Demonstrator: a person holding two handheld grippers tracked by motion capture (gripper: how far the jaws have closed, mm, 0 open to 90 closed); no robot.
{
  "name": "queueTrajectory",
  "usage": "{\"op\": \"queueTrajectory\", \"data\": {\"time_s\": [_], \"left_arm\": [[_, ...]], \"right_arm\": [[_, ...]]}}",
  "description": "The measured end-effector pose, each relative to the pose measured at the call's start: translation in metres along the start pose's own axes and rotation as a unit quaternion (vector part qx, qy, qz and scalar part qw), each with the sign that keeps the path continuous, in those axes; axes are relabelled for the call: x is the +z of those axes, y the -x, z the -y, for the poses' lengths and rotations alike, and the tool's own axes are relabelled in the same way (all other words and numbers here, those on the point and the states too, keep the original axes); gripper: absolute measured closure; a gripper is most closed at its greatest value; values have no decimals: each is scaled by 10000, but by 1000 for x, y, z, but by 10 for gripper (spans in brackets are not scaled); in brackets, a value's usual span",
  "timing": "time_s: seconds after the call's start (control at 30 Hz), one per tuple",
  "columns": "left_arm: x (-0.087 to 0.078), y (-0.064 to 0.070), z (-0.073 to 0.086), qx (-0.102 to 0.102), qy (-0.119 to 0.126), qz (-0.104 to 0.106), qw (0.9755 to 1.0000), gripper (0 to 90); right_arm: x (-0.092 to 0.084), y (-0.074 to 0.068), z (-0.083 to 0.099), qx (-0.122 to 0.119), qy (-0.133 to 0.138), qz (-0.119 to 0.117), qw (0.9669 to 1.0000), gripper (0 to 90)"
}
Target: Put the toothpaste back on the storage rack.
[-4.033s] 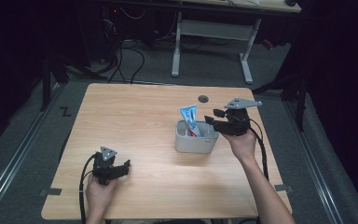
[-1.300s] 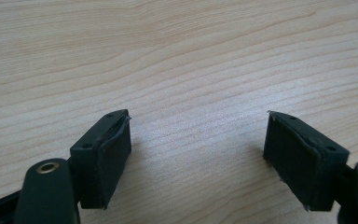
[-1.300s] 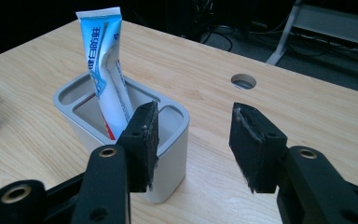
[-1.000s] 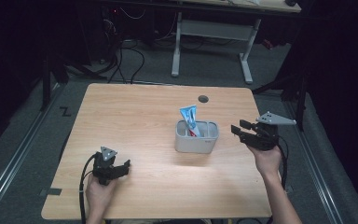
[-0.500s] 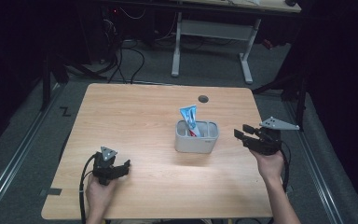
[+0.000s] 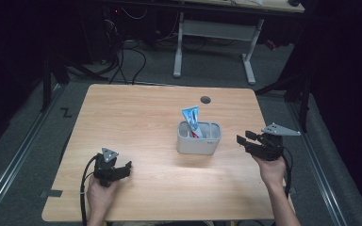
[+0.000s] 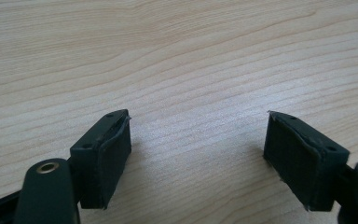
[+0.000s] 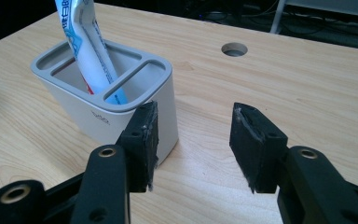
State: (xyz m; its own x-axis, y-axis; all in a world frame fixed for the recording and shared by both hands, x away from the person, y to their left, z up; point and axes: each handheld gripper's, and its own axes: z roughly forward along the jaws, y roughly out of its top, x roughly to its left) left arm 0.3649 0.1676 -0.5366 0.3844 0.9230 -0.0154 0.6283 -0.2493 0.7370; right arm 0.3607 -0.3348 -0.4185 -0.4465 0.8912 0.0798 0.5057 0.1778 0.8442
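Right gripper (image 6: 246, 140): jaws are held apart with nothing between them, just beside the grey three-slot plastic holder (image 8: 103, 100).
Left gripper (image 6: 122, 168): jaws are spread wide and empty, low over the bare pale wooden table (image 7: 177, 56), well apart from the holder.
Blue-and-white toothpaste tube (image 8: 86, 42): seen standing tilted in the holder's middle slot, ahead of the right jaws.
Step in hand: judged to be a withdrawal from the holder; the jaws are best kept clear of its wall so that it is not nudged.

Matt pale wood-grain table (image 6: 136, 117), smooth grey plastic holder (image 8: 105, 116), glossy tube (image 8: 86, 42).
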Motion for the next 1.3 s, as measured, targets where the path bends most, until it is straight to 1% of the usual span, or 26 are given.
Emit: {"op": "queueTrajectory", "data": {"time_s": [0.17, 0.2, 0.37, 0.47, 0.67, 0.83, 1.07, 1.1, 1.3], "left_arm": [[0, 0, 0, -2, 1, 0, 10000, 235], [0, 0, 0, -3, 2, 0, 10000, 235], [0, 0, 0, -2, 1, 0, 10000, 235], [0, 0, 0, -2, 1, 0, 10000, 235], [0, 0, 0, -2, 2, -1, 10000, 235], [0, 0, 0, -1, 2, -2, 10000, 235], [0, 0, 0, -4, 2, -3, 10000, 235], [0, 0, 0, -4, 2, -3, 10000, 235], [0, 0, 0, -4, 0, -4, 10000, 235]], "right_arm": [[2, 2, 7, 64, -38, -18, 10000, 524], [3, 2, 8, 107, -52, -27, 9999, 524], [5, 2, 14, 106, -99, -41, 9999, 524], [6, 2, 17, 164, -117, -54, 9998, 524], [9, 2, 24, 191, -156, -80, 9997, 524], [12, 3, 31, 280, -188, -107, 9994, 524], [16, 4, 37, 328, -263, -115, 9990, 523], [17, 4, 39, 368, -266, -120, 9989, 524], [20, 3, 44, 339, -332, -93, 9988, 521]]}}
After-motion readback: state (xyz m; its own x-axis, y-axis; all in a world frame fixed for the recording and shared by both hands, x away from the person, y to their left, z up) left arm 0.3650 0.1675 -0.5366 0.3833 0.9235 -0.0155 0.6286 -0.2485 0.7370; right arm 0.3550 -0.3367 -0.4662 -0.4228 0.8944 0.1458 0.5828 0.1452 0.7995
